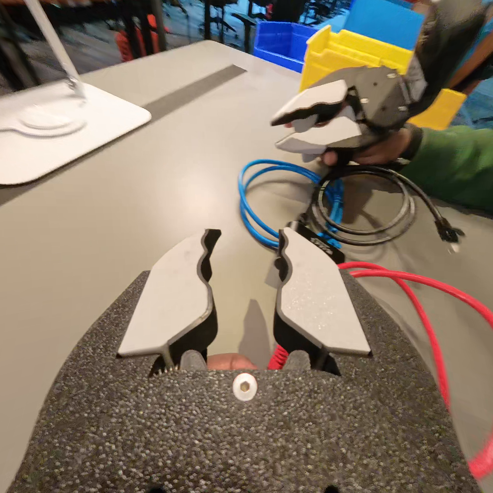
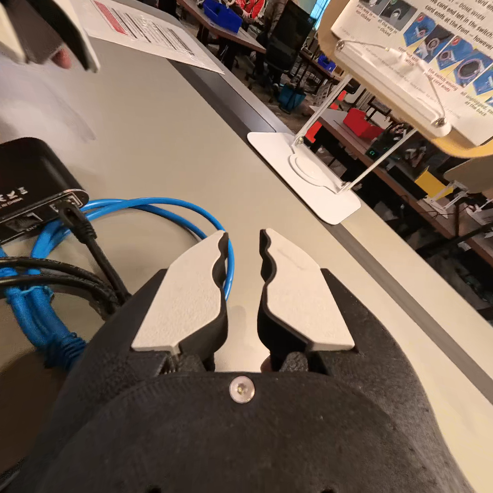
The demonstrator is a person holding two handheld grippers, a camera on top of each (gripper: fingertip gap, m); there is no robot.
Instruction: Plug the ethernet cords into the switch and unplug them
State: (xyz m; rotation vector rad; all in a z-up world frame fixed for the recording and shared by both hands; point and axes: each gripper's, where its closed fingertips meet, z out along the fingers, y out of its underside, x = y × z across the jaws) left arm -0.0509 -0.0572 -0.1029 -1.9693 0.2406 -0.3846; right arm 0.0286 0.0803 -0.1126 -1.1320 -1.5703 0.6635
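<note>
Both grippers empty, fingers spread: left gripper (image 1: 249,234), right gripper (image 2: 243,234). Between plugs; next, likely pinch black cord connector (image 1: 448,232), align with switch (image 2: 29,184) port.

Place: a lab or workshop hall.
Evidence ahead: rows of work tables (image 2: 234,32) are seen, with plastic parts bins (image 1: 354,50) and an instruction sheet clamped on a stand (image 2: 314,170).

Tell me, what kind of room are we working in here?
Probably a shared lab or workshop: yellow and blue parts bins at the table's far edge, an instruction sheet on a stand, and more worktables with bins behind.
</note>
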